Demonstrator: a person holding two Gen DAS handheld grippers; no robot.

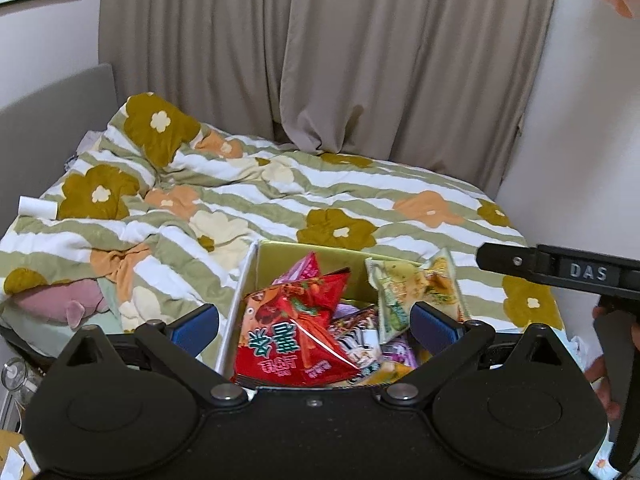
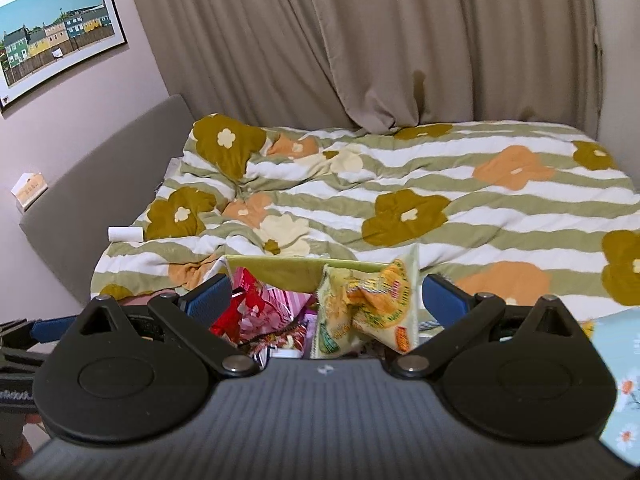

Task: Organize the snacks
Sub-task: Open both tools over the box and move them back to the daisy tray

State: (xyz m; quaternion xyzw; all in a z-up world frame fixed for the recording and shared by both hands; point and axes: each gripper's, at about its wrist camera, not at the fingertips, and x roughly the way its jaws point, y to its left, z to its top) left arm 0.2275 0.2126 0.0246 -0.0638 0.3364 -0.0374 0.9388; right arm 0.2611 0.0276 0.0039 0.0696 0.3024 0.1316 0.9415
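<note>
A yellow-green box (image 1: 280,258) stands at the near edge of the bed, filled with snack packets. A big red packet (image 1: 296,336) lies in front, a pale green-yellow packet (image 1: 416,292) stands at the right, and striped and purple packets lie between them. My left gripper (image 1: 314,320) is open above the box, touching nothing. In the right wrist view the box (image 2: 280,270) shows again, with the green-yellow packet (image 2: 368,304) upright and red and pink packets (image 2: 260,308) to its left. My right gripper (image 2: 326,300) is open over them and holds nothing.
The bed carries a rumpled striped flower quilt (image 1: 320,200), with a white roll (image 1: 38,206) at its left edge and a pink plush (image 1: 60,300) nearby. Beige curtains (image 1: 320,60) hang behind. The right gripper's arm (image 1: 560,272) crosses at right. A light blue floral cloth (image 2: 616,380) lies at right.
</note>
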